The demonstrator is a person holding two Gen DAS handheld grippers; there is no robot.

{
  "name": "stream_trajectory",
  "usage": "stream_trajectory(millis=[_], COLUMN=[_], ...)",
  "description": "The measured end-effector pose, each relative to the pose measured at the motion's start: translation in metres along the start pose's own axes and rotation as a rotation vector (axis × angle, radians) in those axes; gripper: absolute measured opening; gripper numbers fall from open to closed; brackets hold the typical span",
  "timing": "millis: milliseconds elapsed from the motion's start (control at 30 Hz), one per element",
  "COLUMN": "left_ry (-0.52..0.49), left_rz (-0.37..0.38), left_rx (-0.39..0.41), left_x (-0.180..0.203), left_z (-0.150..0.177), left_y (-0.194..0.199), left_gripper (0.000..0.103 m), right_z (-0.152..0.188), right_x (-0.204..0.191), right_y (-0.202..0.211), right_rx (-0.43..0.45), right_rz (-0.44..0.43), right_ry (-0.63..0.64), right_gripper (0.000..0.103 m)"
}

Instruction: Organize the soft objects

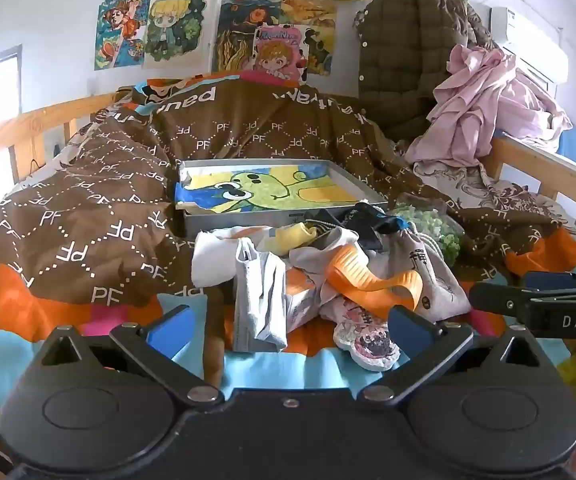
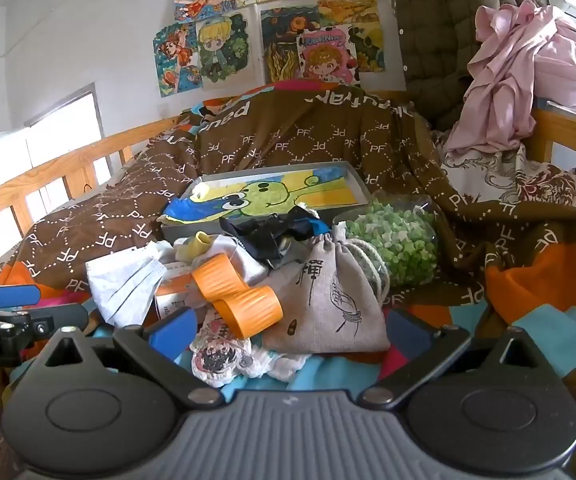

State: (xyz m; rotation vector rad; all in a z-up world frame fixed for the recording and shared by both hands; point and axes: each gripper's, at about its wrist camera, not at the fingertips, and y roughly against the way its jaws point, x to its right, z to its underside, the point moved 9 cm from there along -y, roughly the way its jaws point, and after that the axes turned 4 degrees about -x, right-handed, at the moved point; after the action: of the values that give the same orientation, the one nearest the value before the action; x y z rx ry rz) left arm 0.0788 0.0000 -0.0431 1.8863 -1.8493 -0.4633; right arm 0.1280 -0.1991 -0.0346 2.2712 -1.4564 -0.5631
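From the left wrist view, the left gripper (image 1: 288, 328) has its jaws spread as wide as they go, with nothing between the blue pads (image 1: 169, 330). The heap of soft objects (image 1: 320, 272) sits right in front of it on the brown blanket (image 1: 87, 200), just past the fingertips. A folded white face mask (image 1: 257, 300) is nearest, roughly centred between the fingers, and a ribbed orange band (image 1: 368, 280) curls over the middle of the heap. A round cartoon patch (image 1: 368, 344) lies flat by the right finger. Behind the heap there's a shallow grey tray (image 1: 283, 216) lined with a frog drawing. The right gripper (image 1: 528, 300) pokes in from the right edge.

From the right wrist view, the right gripper (image 2: 288, 332) is also wide open and holding nothing. The same heap is dead ahead: a grey linen drawstring pouch (image 2: 328, 304) with ink drawings lies between the fingers, closer to the right one, and the orange band loops in a figure eight beside it. The crumpled mask is to the left, with some black and blue fabric (image 2: 275, 232) behind it near the tray. A clear bag of green foam bits (image 2: 396, 244) is on the right, next to the pouch. The left gripper (image 2: 11, 300) shows at the left edge.
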Motion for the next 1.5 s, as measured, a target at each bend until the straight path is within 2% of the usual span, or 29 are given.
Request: stream_trajectory(millis=[1500], left_ry=[0.015], left_rz=[0.004], left_rx=[-0.013], left_x=[-0.0032], left_z=[0.0027], left_y=[-0.0037], left_gripper=[0.102], right_z=[0.0017], right_x=[0.0019], right_y=[-0.0006], right_rx=[-0.012], right_rz=[-0.001], right_ry=[-0.002], right_gripper=[0.103])
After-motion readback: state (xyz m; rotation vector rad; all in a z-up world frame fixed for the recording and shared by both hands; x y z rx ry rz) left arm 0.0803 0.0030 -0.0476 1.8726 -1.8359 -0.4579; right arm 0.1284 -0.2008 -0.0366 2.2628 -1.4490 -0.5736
